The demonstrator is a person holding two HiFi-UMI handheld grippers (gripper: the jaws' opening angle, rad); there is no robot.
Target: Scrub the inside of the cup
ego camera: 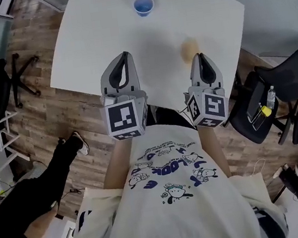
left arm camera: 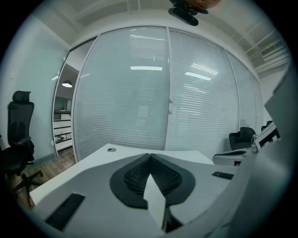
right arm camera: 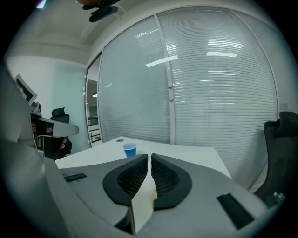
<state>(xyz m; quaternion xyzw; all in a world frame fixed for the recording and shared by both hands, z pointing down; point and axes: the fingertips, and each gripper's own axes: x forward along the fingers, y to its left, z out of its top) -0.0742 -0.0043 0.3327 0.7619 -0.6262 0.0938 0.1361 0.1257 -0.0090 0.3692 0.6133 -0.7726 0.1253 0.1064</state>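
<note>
1. Standing upright near the far edge of the white table (ego camera: 89, 47), the blue cup (ego camera: 143, 5) has its mouth facing up. Its inside reads only as a blue disc, too small to tell whether anything is in it.
2. The right gripper view catches the cup (right arm camera: 130, 149) just left of the jaw tips and far beyond them. Its base is cut off by the gripper's own grey body.
3. A soft tan patch (ego camera: 189, 49) lies on the table between the cup and the right gripper. It is blurred, its near edge sits just beside the gripper's tip, and I cannot tell what it is.
4. The right gripper (ego camera: 199, 56) hangs over the near edge of the table, well apart from the cup. Its own view shows the ribbed black pads (right arm camera: 163, 176) drawn almost together, with only a thin slit between them and nothing in it.
5. The left gripper (ego camera: 125, 54) hangs beside it, also over the near edge. Its pads (left arm camera: 163, 175) meet at the tip and hold nothing. Its body hides most of the table in its own view, so only the far corner and a small round fitting (left arm camera: 111, 149) show.
6. The person's hands are hidden under the marker cubes, above a white printed shirt (ego camera: 173, 194).
7. Around the table stand black office chairs (ego camera: 291, 76) on a wooden floor (ego camera: 50, 124). A glass wall with blinds (right arm camera: 209, 93) is behind.
</note>
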